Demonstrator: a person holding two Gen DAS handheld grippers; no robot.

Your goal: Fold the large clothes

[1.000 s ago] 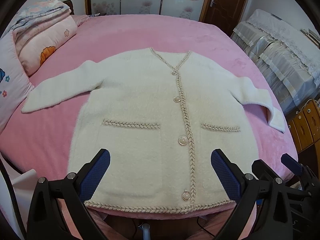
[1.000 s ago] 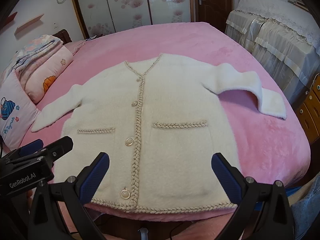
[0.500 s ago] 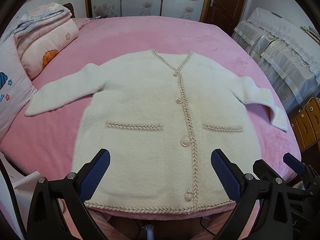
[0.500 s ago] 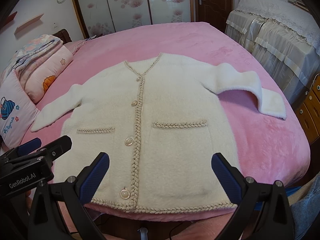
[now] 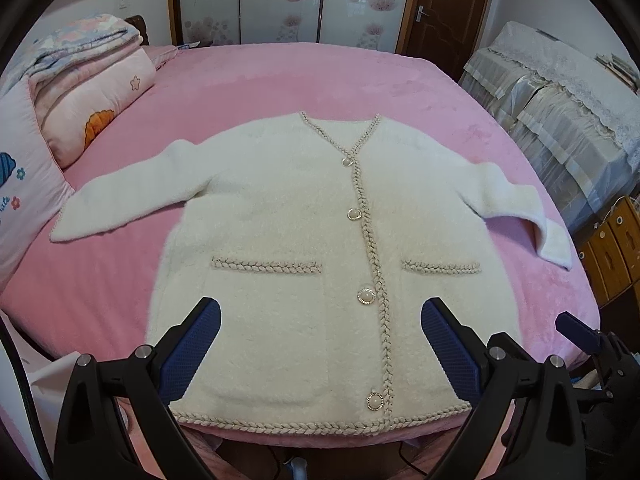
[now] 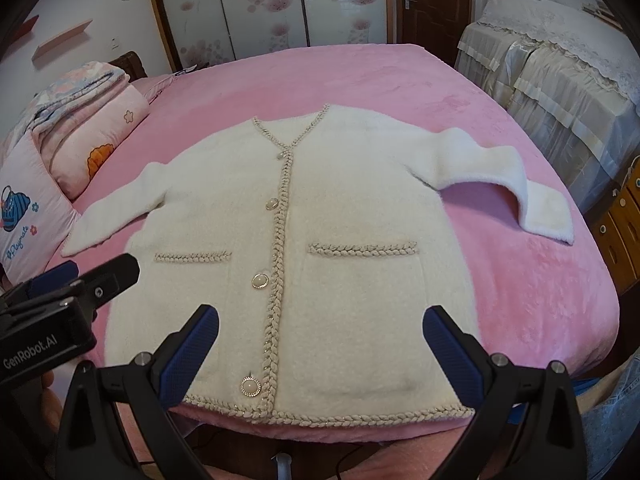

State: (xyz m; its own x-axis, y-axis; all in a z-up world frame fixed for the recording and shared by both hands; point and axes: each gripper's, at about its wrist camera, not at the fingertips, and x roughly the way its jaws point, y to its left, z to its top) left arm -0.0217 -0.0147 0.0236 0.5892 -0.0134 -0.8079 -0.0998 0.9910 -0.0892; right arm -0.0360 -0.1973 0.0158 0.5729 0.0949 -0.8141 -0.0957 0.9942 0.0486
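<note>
A cream fuzzy cardigan (image 5: 288, 240) with braided trim and pearl buttons lies flat, front up, on the pink bed (image 5: 300, 80); it also shows in the right wrist view (image 6: 340, 220). Both sleeves are spread out; the right sleeve (image 6: 520, 192) bends down near the bed's edge. My left gripper (image 5: 320, 340) is open and empty above the hem, left of centre. My right gripper (image 6: 320, 344) is open and empty above the hem. The left gripper's body shows in the right wrist view (image 6: 60, 304).
Folded quilts and pillows (image 5: 80, 100) are piled at the bed's left. A cloth-covered cabinet (image 5: 560, 100) stands to the right, wooden drawers (image 5: 612, 248) beside it. A brown door (image 5: 448, 12) and floral wardrobe panels are behind.
The left gripper has shifted slightly, so the cardigan sits a little lower and further right in its view. The right gripper has barely moved. Both stay open.
</note>
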